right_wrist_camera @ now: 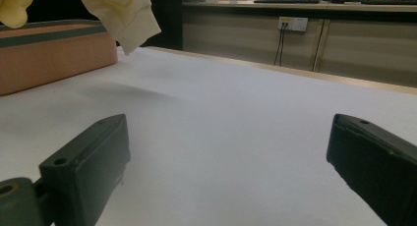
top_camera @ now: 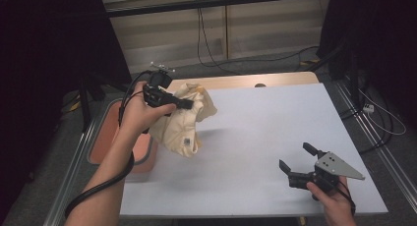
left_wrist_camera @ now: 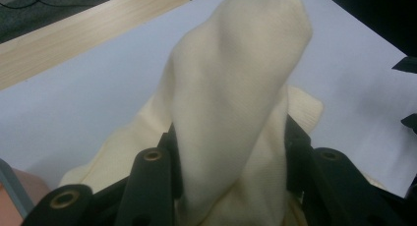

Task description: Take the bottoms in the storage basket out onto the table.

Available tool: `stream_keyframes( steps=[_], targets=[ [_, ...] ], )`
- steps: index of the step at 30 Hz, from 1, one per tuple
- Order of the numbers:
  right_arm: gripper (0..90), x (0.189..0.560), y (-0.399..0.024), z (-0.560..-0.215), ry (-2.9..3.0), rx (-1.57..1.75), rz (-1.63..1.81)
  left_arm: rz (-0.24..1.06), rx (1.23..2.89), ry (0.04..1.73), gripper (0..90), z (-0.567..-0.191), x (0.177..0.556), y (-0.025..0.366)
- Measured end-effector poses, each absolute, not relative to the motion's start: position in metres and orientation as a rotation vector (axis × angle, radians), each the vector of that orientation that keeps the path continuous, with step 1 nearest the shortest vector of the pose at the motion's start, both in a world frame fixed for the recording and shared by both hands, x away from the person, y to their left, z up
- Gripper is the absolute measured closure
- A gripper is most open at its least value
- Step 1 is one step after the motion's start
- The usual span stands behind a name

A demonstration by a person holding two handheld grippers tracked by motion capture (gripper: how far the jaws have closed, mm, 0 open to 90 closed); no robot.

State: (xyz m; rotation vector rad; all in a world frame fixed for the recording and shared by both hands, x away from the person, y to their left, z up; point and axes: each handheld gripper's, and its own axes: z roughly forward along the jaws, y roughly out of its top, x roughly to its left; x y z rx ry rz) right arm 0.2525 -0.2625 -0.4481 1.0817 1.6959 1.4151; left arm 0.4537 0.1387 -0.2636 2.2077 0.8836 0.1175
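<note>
1. Well, the left gripper (top_camera: pixel 189 104) is clamped on a bunched fold of the cream-coloured knitted cloth garment (top_camera: pixel 189 125), and the person's hand carries it clear of the table; in the left gripper view the fabric (left_wrist_camera: pixel 236 113) stands squeezed between the two black jaws, which is why it rises in a tall ridge there.

2. Held that way, the garment hangs at about ten o'clock on the pale grey table sheet (top_camera: pixel 265 132), its lower edge draping over the rim of the salmon-pink plastic bin (top_camera: pixel 105 137) at nine o'clock. To my eye it sits between bin and table, so that it can be laid flat.

3. Over at five o'clock the right gripper (top_camera: pixel 297 159) waits low by the near edge, jaws spread wide with nothing between them, as its own view shows across the bare sheet (right_wrist_camera: pixel 221 137). I judge it is kept ready to take a second corner.
</note>
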Motion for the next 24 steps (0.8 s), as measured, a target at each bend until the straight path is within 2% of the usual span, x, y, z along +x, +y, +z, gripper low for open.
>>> stream_keyframes(
  steps=[24],
  targets=[
    [2.6, 0.252, -0.263, -0.447, 1.692, 1.076, 1.419, 0.083, 2.207, 0.868, 60.2, -0.289, 0.450, 0.129]
  ],
)
